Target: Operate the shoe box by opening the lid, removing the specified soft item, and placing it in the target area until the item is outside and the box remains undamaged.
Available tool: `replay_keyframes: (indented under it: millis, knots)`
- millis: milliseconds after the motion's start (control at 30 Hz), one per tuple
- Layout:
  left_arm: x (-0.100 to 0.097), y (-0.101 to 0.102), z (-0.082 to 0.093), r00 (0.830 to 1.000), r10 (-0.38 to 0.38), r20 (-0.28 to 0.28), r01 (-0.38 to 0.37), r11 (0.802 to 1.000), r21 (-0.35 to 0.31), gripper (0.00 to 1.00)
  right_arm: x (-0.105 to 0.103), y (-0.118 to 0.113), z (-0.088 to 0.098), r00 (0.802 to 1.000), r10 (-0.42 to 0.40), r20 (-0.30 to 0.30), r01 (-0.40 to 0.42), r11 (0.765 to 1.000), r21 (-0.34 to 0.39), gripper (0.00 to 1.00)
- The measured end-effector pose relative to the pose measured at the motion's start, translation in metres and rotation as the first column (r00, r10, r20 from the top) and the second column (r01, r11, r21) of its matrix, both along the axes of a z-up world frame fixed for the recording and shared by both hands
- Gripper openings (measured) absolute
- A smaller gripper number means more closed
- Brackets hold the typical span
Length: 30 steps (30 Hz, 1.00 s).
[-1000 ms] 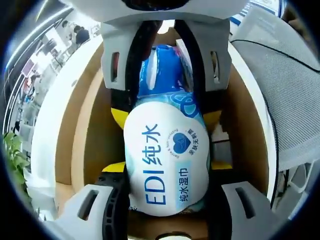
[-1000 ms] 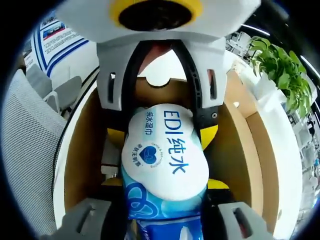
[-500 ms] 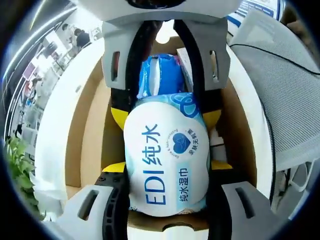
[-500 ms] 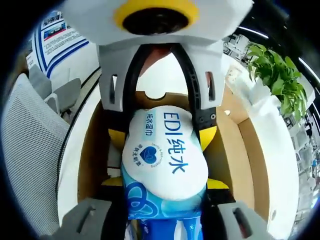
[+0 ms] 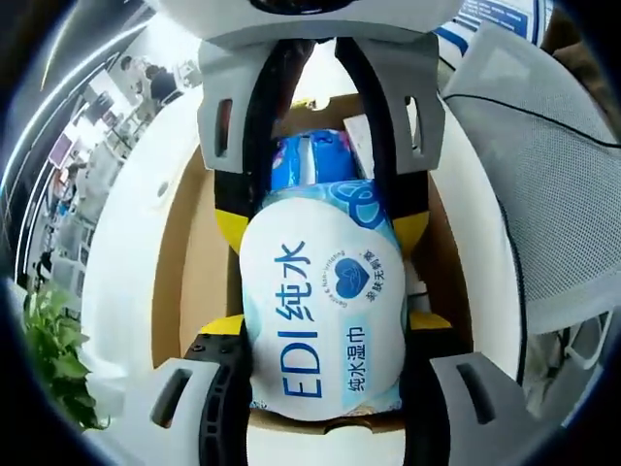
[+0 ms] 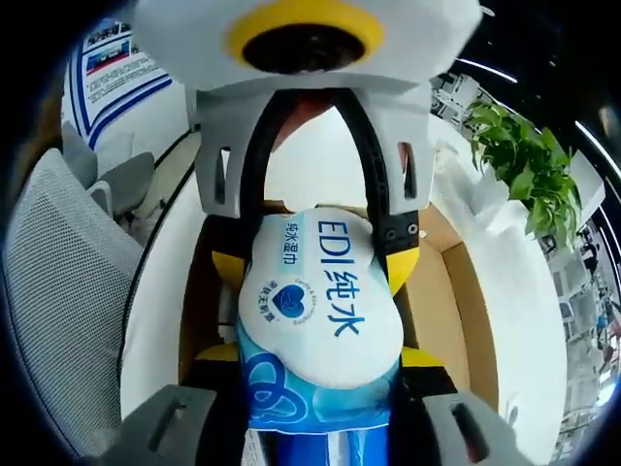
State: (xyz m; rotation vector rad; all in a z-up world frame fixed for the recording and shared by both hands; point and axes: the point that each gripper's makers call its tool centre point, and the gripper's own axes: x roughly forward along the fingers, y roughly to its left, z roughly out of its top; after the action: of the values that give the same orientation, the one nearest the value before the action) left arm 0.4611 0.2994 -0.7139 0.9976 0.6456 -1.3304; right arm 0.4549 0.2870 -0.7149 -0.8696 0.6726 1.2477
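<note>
A white and blue pack of wet wipes (image 5: pixel 320 311) hangs above the open brown shoe box (image 5: pixel 184 262), held from both ends. My left gripper (image 5: pixel 325 325) is shut on the pack's white end, its yellow-tipped jaws pressing both sides. The right gripper (image 5: pixel 320 228) reaches in from the top of the left gripper view and clamps the pack's blue end. In the right gripper view the same pack (image 6: pixel 320 311) sits between my right gripper (image 6: pixel 320 354) and the left gripper (image 6: pixel 315 267) opposite, with the shoe box (image 6: pixel 456 311) below them.
The box stands on a white table (image 5: pixel 126 223). A grey mesh chair (image 5: pixel 543 175) (image 6: pixel 68 252) stands beside the table. A green plant (image 6: pixel 524 165) (image 5: pixel 58 359) grows past the box's other side. A blue and white poster (image 6: pixel 112 63) hangs behind.
Both grippers have risen with the pack held between them. The shoe box now looks smaller and farther below, with more white table around it.
</note>
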Motion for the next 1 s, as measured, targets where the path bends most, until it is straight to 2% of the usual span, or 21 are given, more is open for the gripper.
replay_keyframes:
  millis: [467, 1000]
  knots:
    - [-0.004, -0.024, 0.02, 0.998, -0.043, 0.036, 0.043, 0.999, -0.002, 0.61, -0.004, -0.024, 0.02, 0.999, -0.035, 0.039, 0.035, 0.999, -0.002, 0.55]
    - [-0.012, -0.072, 0.035, 0.99, -0.125, 0.063, 0.126, 0.992, -0.012, 0.61, -0.013, -0.07, 0.036, 0.992, -0.109, 0.066, 0.109, 0.994, -0.007, 0.55]
